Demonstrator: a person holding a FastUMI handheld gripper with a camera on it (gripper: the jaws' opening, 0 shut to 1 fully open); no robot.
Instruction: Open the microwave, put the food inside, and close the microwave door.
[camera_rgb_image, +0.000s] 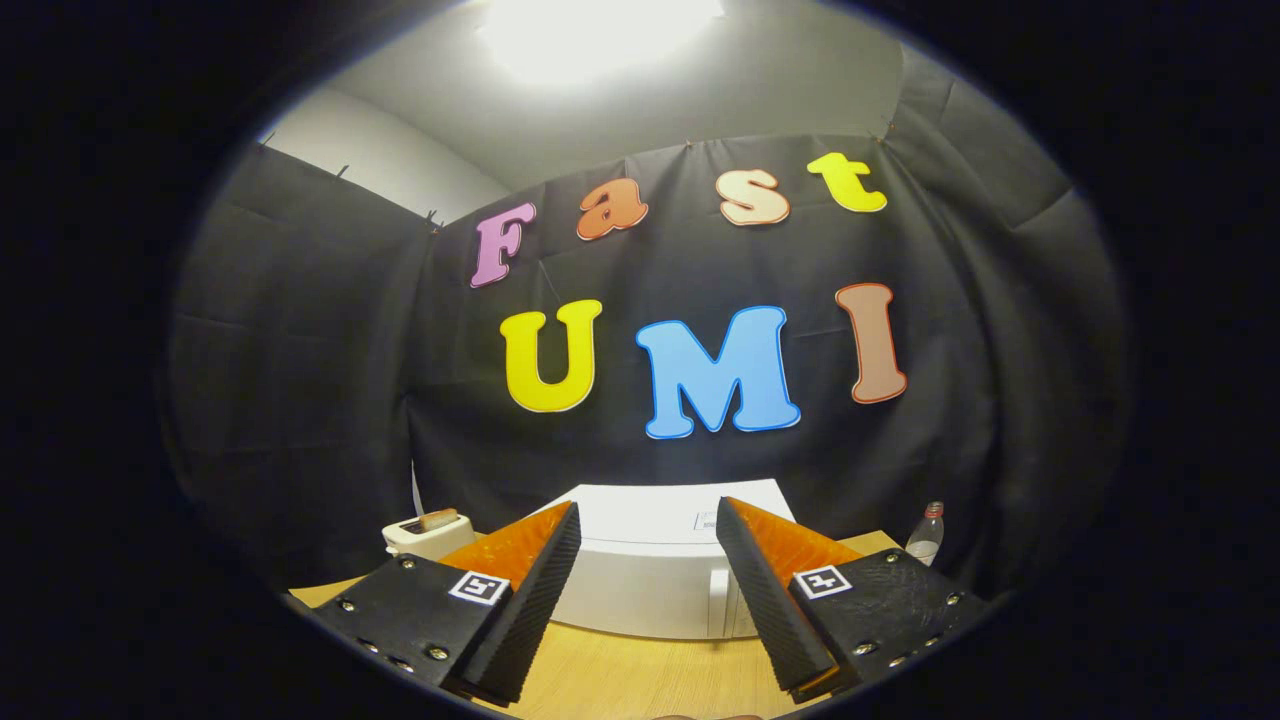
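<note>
Microwave (650, 570), white with its door closed, is sitting on the wooden worktop (620, 680) against the black cloth wall, just beyond the fingers, while a bright ceiling light is glaring above. Gripper (648, 525) is hovering with its fingers spread wide apart, holding nothing, framing the microwave. A white toaster (428, 535) with a slice in it is standing to the microwave's left, and a small bottle (926, 535) to its right.

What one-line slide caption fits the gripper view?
Open hand-held gripper faces the closed white microwave on a wooden table, toaster and bottle flanking it.
</note>
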